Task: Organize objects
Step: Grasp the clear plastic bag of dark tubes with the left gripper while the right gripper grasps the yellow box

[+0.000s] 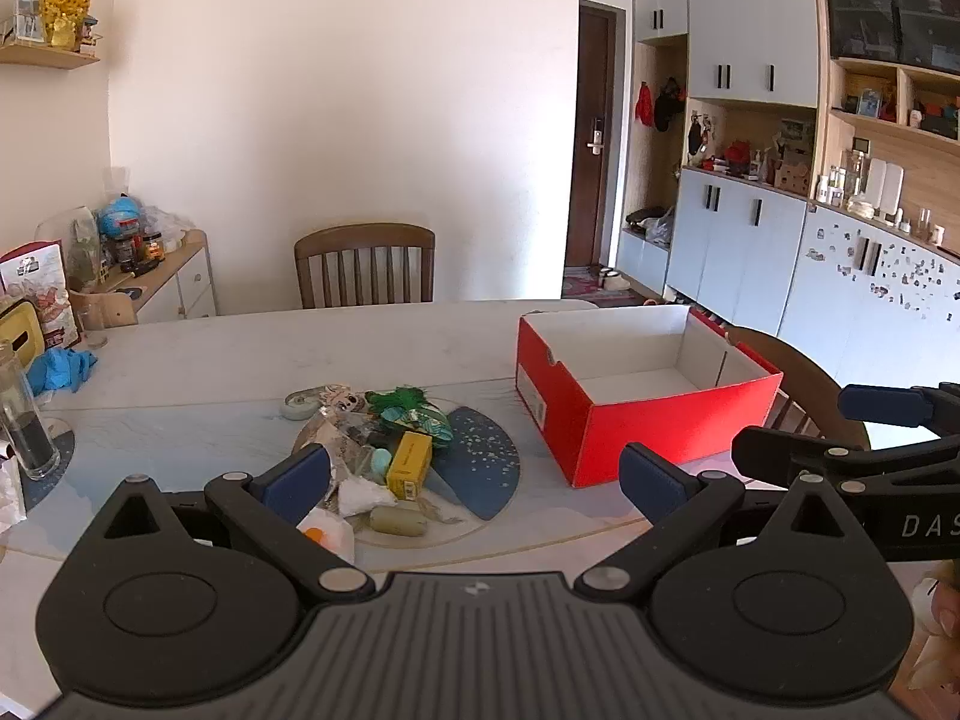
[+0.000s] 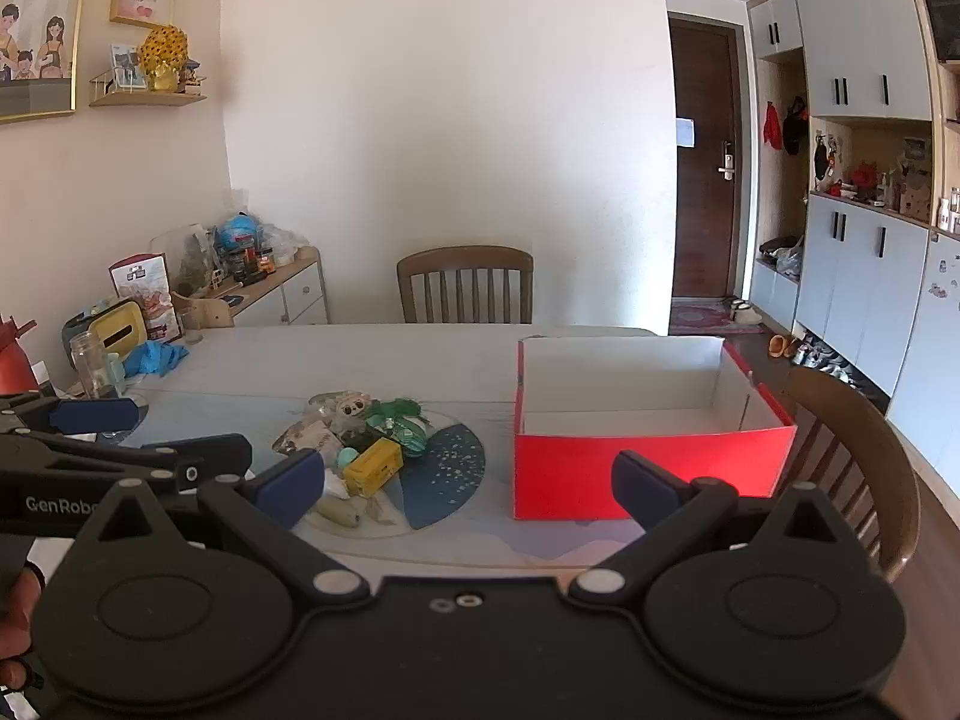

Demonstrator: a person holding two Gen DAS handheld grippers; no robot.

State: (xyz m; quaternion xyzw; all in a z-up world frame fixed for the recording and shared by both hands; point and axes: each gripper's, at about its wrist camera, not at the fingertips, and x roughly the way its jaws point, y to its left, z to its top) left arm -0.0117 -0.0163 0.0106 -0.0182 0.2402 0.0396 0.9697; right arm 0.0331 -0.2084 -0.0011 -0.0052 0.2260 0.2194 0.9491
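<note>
A pile of small items lies on a round blue-and-clear placemat (image 1: 480, 462) on the white table (image 1: 240, 354). It includes a yellow box (image 1: 410, 465) (image 2: 373, 466), a green leafy item (image 1: 408, 408) (image 2: 399, 417), a pale big-eyed toy (image 1: 342, 399) (image 2: 351, 407) and an olive capsule (image 1: 397, 521). To its right stands an empty red box (image 1: 636, 420) (image 2: 648, 468) with a white inside. My left gripper (image 1: 474, 477) (image 2: 150, 432) hovers open just short of the pile. My right gripper (image 2: 468, 487) (image 1: 840, 426) is open too, beside the left, nothing between its fingers.
A glass jar (image 1: 24, 420), blue gloves (image 1: 60, 369) and a yellow tissue box (image 2: 117, 333) sit at the table's left end. One wooden chair (image 1: 364, 267) stands at the far side, another (image 2: 852, 462) at the right behind the red box. A cluttered sideboard (image 1: 162, 276) is at the back left.
</note>
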